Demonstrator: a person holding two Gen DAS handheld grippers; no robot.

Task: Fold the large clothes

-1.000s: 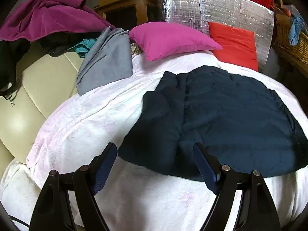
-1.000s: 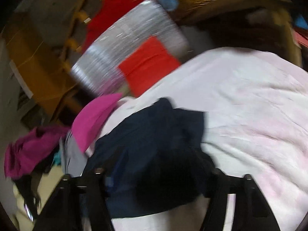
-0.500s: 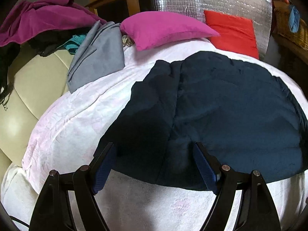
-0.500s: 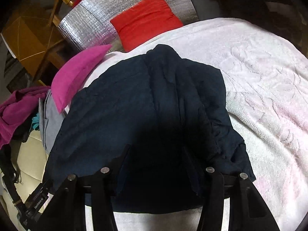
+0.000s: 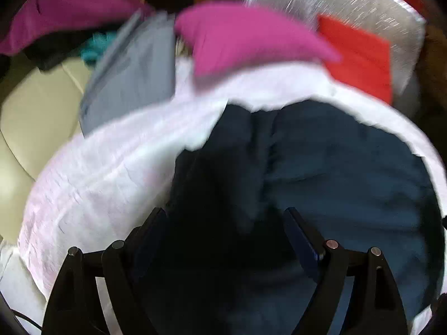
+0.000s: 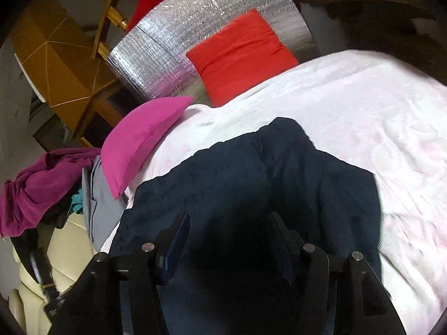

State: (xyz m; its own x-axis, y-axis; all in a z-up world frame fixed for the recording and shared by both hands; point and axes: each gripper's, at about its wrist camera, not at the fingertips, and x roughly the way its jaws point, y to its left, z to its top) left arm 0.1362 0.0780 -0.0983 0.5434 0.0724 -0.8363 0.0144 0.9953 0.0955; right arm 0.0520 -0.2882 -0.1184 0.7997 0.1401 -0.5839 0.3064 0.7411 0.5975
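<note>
We have the dark jacket (image 6: pixel 279 178) lying spread on the bed (image 6: pixel 363 106), on its pale pink cover, with the pink pillow (image 6: pixel 139 136) and red cushion (image 6: pixel 240 53) beyond its far end and a grey garment (image 5: pixel 131 75) off on the cream sofa to its left. Both tools hang over the near part of the jacket with dark cloth showing under and between the fingers: the left tool (image 5: pixel 223 234) stands wide and its jaws have just been opening, and the right tool (image 6: pixel 227 234) stands about half open, its jaws also just opening; neither pad seems to be pressing on cloth, though shadow hides the near hem, so we judge both empty. The step in hand looks like reaching for the near edge to start a fold. To do it well we should bring each tool low to its own corner of the hem, well apart from the other, and pinch all layers at once, since the padded cloth is thick and slippery. We then lift evenly and carry the edge toward the collar, keeping the seam down the middle straight. The left view is blurred, so we slow down before closing.
</note>
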